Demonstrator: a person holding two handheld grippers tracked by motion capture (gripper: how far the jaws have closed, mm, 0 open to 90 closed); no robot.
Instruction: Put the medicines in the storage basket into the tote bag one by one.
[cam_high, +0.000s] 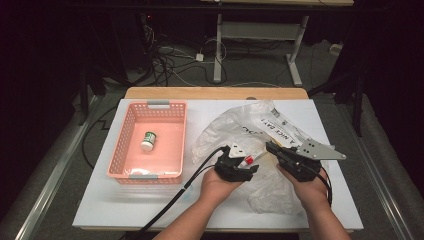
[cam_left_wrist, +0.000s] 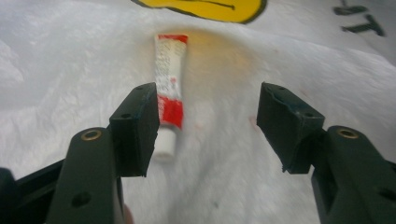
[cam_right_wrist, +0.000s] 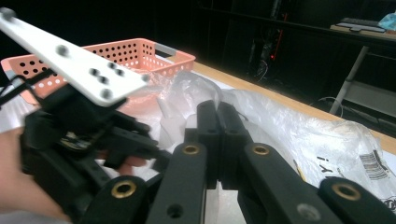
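A red and white tube (cam_left_wrist: 169, 79) with a white cap lies on the crumpled clear plastic bag (cam_left_wrist: 289, 60). My left gripper (cam_left_wrist: 205, 126) is open just above it, and the tube's cap end sits beside the left jaw. From above, the tube (cam_high: 248, 160) shows as a red spot at the tip of the left gripper (cam_high: 250, 167). My right gripper (cam_right_wrist: 218, 109) is shut, its tips pinching a fold of the bag (cam_right_wrist: 299, 135). In the high view the right gripper (cam_high: 270, 147) is at the bag's (cam_high: 225, 127) middle.
A pink perforated basket (cam_high: 117, 145) stands on the left of the white table top and holds a small white and green bottle (cam_high: 148, 141). In the right gripper view the basket (cam_right_wrist: 135, 51) is behind the other hand's gripper. Cables trail off the front edge.
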